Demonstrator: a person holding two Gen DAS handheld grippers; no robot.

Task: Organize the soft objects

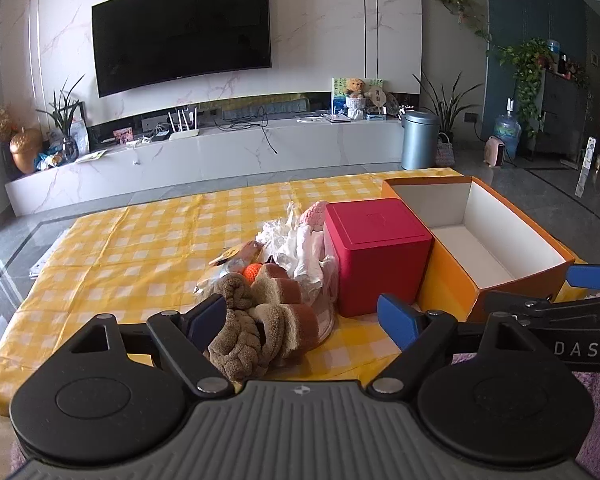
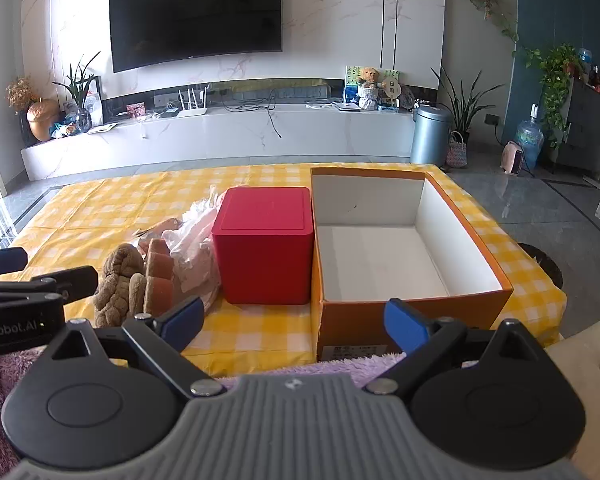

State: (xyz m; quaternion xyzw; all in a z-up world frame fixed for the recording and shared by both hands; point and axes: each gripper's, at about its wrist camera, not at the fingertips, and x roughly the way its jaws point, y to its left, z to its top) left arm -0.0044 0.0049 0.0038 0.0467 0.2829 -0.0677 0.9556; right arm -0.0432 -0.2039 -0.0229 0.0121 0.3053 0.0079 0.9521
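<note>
A pile of soft things lies on the yellow checked tablecloth (image 1: 140, 248): brown plush slippers (image 1: 260, 320), a white crumpled bag or cloth (image 1: 296, 248), a pink knitted piece (image 1: 315, 213) and a small orange ball (image 1: 253, 271). My left gripper (image 1: 304, 316) is open, its fingers on either side of the slippers' near end. My right gripper (image 2: 294, 318) is open and empty, near the table's front edge, before the red box (image 2: 266, 244) and the open orange box (image 2: 380, 256). The pile (image 2: 152, 276) shows at the left in the right wrist view.
The red box (image 1: 374, 252) stands between the pile and the orange box (image 1: 480, 240), whose white inside is bare. A purple fluffy fabric (image 2: 340, 364) lies under the grippers at the front. A TV wall, a low cabinet and plants stand beyond the table.
</note>
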